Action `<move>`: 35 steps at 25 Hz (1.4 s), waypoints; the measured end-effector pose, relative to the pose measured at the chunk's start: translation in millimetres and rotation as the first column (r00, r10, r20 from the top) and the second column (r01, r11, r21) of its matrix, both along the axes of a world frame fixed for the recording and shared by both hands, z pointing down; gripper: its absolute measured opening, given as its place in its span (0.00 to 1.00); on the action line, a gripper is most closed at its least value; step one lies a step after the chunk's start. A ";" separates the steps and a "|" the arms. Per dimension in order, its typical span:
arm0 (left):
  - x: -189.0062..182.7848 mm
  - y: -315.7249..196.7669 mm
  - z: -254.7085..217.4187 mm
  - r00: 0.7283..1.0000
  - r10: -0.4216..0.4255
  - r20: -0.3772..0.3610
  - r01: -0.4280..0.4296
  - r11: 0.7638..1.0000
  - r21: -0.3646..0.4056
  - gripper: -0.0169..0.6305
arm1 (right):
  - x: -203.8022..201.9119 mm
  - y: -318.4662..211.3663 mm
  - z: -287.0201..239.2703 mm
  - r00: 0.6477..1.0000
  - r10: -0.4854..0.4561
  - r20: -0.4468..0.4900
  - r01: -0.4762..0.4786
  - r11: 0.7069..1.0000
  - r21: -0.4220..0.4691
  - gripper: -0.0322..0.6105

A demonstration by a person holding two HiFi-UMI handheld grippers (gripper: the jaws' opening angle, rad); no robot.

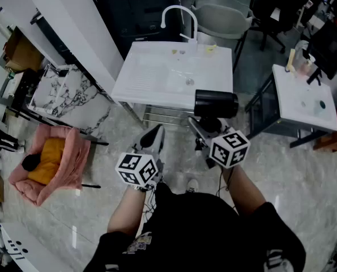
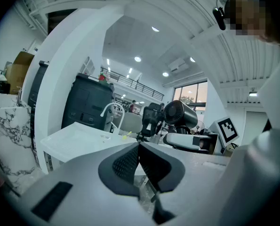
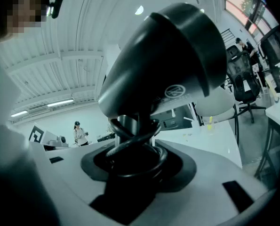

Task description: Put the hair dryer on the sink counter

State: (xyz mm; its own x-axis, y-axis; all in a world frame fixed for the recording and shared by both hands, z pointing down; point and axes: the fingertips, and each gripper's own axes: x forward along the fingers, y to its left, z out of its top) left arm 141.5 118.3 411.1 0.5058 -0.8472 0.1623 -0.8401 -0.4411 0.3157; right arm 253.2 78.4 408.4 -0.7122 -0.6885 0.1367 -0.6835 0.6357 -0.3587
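Right, nearest me the left gripper (image 1: 155,136) is shut and empty, its pads pressed together with nothing between them. Just beside it at 3 o'clock, the right gripper (image 1: 208,126) is clamped on the handle of the hair dryer (image 1: 215,103), with the cord (image 3: 130,139) looped round that handle between the jaws.

The dryer's handle runs straight out from the gripper toward 12 o'clock, and the barrel sits crosswise on top, its long axis running 9 to 3. From my head view the barrel shows over the near right corner of the sink worktop (image 1: 151,75), which lies dead ahead at 12 o'clock. I judge the right arm only needs to reach forward and lower.

I count one hair dryer, one sink worktop, one faucet (image 1: 176,11) at its far edge, and two grippers. A second white table (image 1: 304,103) stands apart at 2 o'clock.
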 end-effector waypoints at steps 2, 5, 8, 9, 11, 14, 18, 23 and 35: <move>0.2 1.4 -1.0 1.000 -0.002 -0.002 0.002 1.000 0.001 0.03 | 0.2 1.6 -0.2 1.000 -0.001 -0.002 0.001 1.000 0.000 0.39; 0.5 3.0 -1.1 1.000 -0.004 -0.004 0.004 1.000 0.001 0.03 | 0.6 3.4 0.0 1.000 -0.003 -0.002 0.003 1.000 -0.001 0.39; 0.6 3.6 -0.5 1.000 -0.007 -0.005 0.007 1.000 0.000 0.03 | 0.7 4.5 -0.5 1.000 -0.008 0.004 0.008 1.000 0.004 0.39; 0.4 3.4 -0.6 1.000 -0.009 -0.005 0.009 1.000 0.000 0.03 | 0.4 4.5 -0.8 1.000 -0.011 0.007 0.011 1.000 0.005 0.39; -0.7 2.7 -1.2 1.000 -0.013 -0.007 0.013 1.000 -0.001 0.03 | -0.5 4.1 -0.5 1.000 -0.017 0.005 0.017 1.000 0.004 0.39; -2.1 2.6 -0.8 1.000 -0.019 -0.012 0.019 1.000 -0.006 0.03 | -1.4 4.1 1.9 1.000 -0.023 0.003 0.023 1.000 -0.005 0.39; -0.9 3.3 1.6 1.000 -0.023 -0.015 0.023 1.000 -0.009 0.03 | 0.7 4.4 5.5 1.000 -0.026 0.008 0.026 1.000 -0.013 0.39; -2.2 0.2 1.6 1.000 -0.025 -0.017 0.025 1.000 -0.010 0.03 | 0.7 -0.5 9.0 1.000 -0.028 0.006 0.028 0.999 -0.021 0.39; -40.4 -17.8 -0.6 0.999 -0.029 -0.024 0.029 1.000 -0.002 0.03 | -31.4 -23.1 11.8 1.000 -0.018 0.009 0.019 0.999 -0.045 0.39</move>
State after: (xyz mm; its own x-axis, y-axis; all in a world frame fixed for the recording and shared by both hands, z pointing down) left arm 101.1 100.5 410.5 0.4844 -0.8615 0.1521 -0.8449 -0.4156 0.3367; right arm 221.8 55.2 420.1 -0.7262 -0.6684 0.1610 -0.6683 0.6313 -0.3936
